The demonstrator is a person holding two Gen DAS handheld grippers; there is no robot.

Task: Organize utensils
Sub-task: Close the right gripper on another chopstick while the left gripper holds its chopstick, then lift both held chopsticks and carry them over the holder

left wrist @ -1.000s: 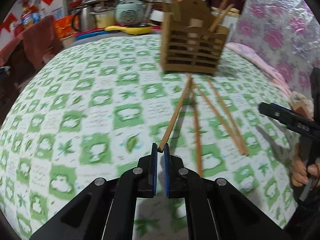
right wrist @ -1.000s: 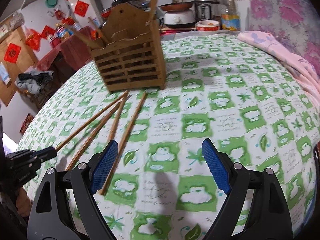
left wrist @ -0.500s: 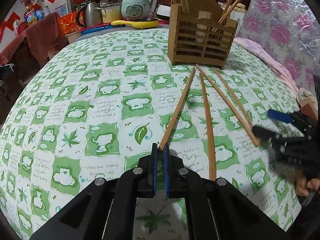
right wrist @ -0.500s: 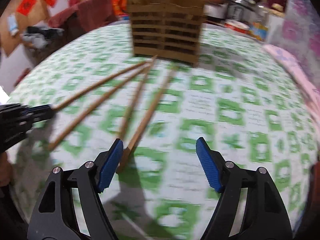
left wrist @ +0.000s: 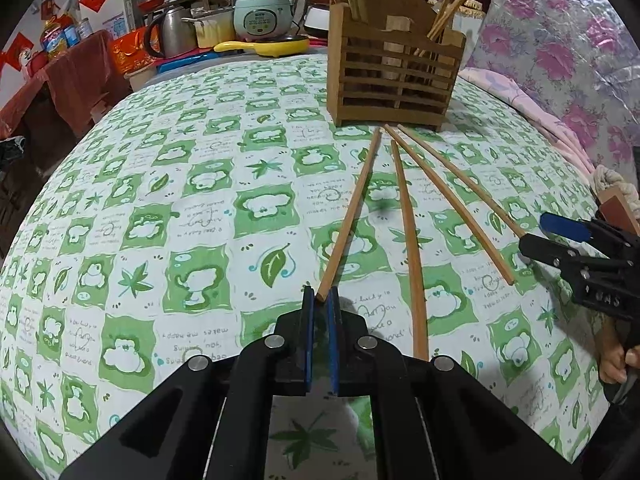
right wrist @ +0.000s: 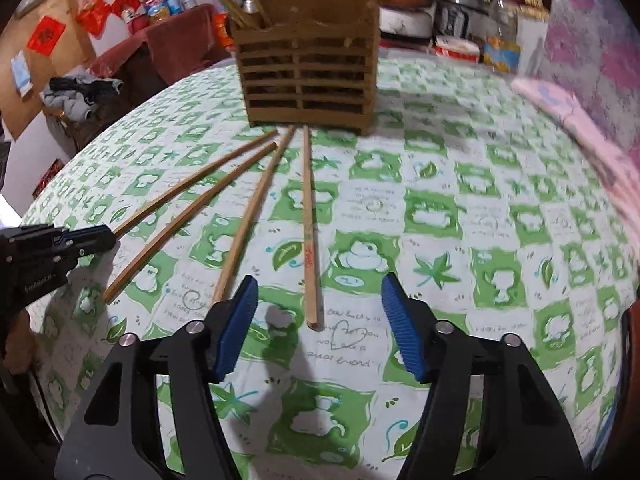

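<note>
L gripper [left wrist: 320, 300] jaws narrow, opening, pinching near tip of leftmost chopstick [left wrist: 352, 212]. R gripper [right wrist: 316, 300] jaws half-wide, closing, rightmost chopstick [right wrist: 308, 216] end between pads, untouched. All four sticks fan toward wooden holder [right wrist: 308, 76], far tips just before its base; more chopsticks upright inside.

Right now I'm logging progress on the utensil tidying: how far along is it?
Done: some chopsticks already stand in the wooden holder. In hand: the left gripper pinches the end of one chopstick; the right gripper is closing around another, not yet gripped. Left: all four still lie on the tablecloth.
</note>
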